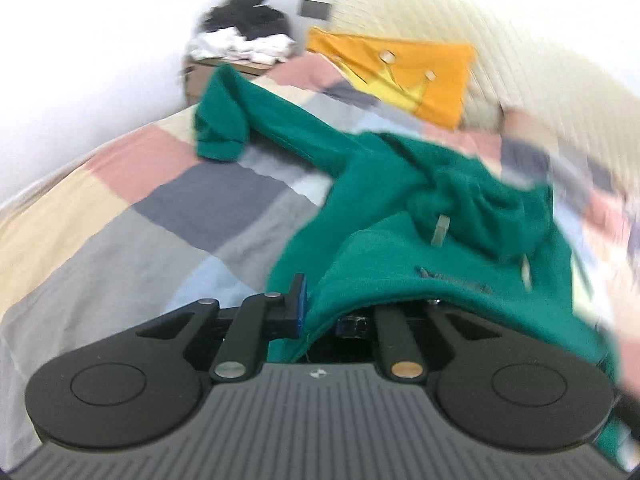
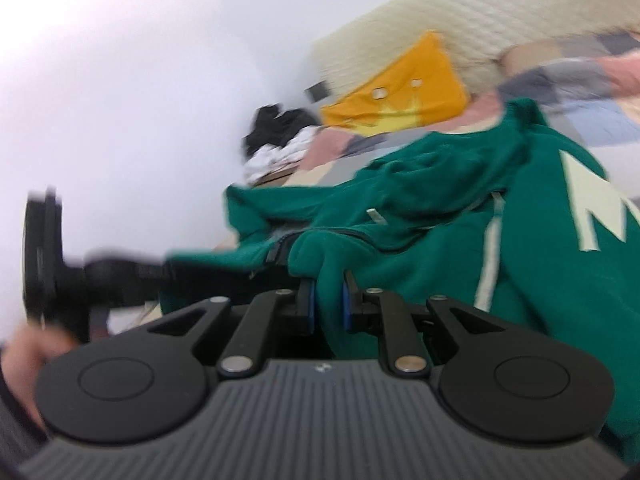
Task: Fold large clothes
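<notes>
A green hoodie with white lettering lies crumpled on the patchwork bed cover, one sleeve stretched to the far left. My left gripper has green cloth draped over its right finger; only its left blue pad shows, so its closure is unclear. In the right wrist view the hoodie fills the right half, and my right gripper is shut on a fold of it. The left gripper's body shows at the left of that view, blurred.
An orange cushion with a yellow crown leans on the cream headboard. A pile of black and white clothes sits on a bedside box at the back. A white wall lies to the left.
</notes>
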